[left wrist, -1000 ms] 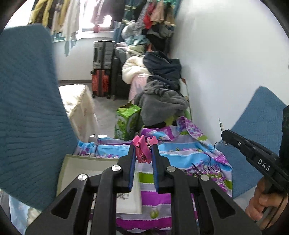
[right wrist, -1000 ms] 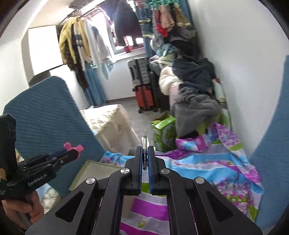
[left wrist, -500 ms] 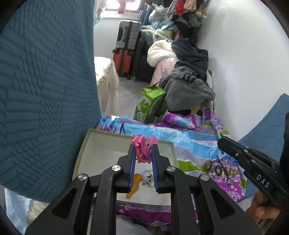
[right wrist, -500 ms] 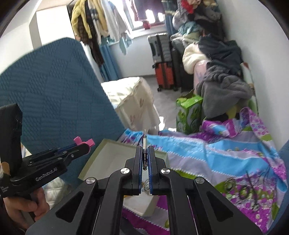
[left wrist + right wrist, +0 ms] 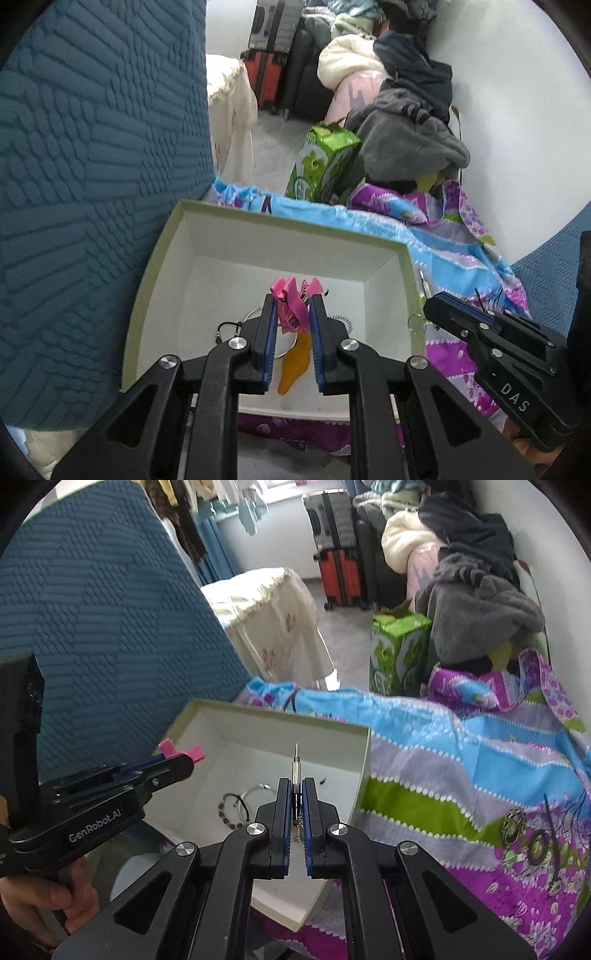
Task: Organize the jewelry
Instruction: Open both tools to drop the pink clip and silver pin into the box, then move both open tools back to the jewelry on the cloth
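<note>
A pale green box [image 5: 159, 258] with a white inside lies open on the patterned cloth [image 5: 461, 768]. My left gripper [image 5: 291, 306] is shut on a pink hair clip [image 5: 288, 301] and hangs over the box. My right gripper [image 5: 295, 794] is shut on a thin silver pin [image 5: 296, 764], held over the box [image 5: 364, 760] near its right wall. In the box lie a beaded bracelet [image 5: 231, 810], a silver ring-shaped bangle [image 5: 255, 794], a chain [image 5: 341, 320] and an orange piece [image 5: 293, 365]. More jewelry [image 5: 517, 823] lies on the cloth to the right.
A blue quilted cushion [image 5: 92, 166] rises close on the left of the box. A green carton [image 5: 325, 162] and a heap of clothes [image 5: 406, 129] stand beyond the cloth by the white wall. Suitcases [image 5: 332, 546] sit at the back. A hand [image 5: 48, 904] holds the left gripper's handle.
Both grippers have come down and tilted towards the box, which now fills the lower middle of both views. Each still holds its item: the pink clip and the silver pin.
</note>
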`<control>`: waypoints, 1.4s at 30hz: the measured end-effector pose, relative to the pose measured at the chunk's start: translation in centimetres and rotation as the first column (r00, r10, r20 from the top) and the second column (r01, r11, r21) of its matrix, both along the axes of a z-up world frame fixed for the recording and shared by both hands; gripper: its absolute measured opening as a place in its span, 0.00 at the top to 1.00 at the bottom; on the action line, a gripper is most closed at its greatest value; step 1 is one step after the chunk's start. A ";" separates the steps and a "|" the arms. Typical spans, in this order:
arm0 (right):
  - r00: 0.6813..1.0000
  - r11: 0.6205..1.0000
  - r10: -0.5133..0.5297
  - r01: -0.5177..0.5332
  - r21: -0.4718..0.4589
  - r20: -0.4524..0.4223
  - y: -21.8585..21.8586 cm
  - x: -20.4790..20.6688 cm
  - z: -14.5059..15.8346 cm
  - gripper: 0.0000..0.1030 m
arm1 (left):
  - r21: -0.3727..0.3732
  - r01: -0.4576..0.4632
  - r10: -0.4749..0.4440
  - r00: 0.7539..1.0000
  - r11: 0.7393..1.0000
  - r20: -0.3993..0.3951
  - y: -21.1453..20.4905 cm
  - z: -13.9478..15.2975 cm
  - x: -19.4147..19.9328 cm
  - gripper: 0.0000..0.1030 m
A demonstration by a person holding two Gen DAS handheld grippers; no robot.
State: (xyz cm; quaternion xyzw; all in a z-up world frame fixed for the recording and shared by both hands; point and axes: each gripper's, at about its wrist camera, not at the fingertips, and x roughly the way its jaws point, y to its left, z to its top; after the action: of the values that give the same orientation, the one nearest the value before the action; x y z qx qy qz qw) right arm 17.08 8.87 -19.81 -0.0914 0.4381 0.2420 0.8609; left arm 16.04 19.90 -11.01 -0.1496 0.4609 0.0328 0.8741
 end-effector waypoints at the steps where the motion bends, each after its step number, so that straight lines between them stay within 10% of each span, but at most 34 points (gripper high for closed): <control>1: 1.000 1.000 0.000 0.000 -0.009 -0.009 0.1 0.1 -0.5 0.96 | -0.001 0.002 -0.002 1.000 1.000 -0.010 0.0 -0.4 0.1 0.83; 13: 0.998 1.000 0.013 -0.013 0.000 -0.057 -0.4 0.3 -1.2 0.95 | 0.003 0.000 0.000 1.000 1.000 -0.006 -0.7 0.2 0.0 0.82; 17: 0.999 1.000 0.018 -0.017 0.020 -0.032 -1.0 0.0 0.5 0.94 | 0.016 -0.036 0.035 0.999 0.999 0.017 -0.4 1.7 -0.4 0.51; 23: 0.999 0.999 0.021 -0.022 0.043 0.034 -2.3 -0.8 4.1 0.80 | 0.036 -0.047 0.044 0.996 0.998 0.081 -1.1 5.1 -1.4 0.50; 42: 0.966 0.995 -0.023 -0.004 0.102 0.258 -10.6 -5.0 15.0 0.77 | 0.083 0.020 -0.042 0.960 0.996 0.275 -9.1 14.1 -3.8 0.49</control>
State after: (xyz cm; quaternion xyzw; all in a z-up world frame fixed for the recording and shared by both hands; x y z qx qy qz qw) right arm 12.11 -1.74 -4.77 -0.0764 0.3096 0.2457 0.9154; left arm 12.22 10.84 3.07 -0.1106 0.3348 0.0164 0.9356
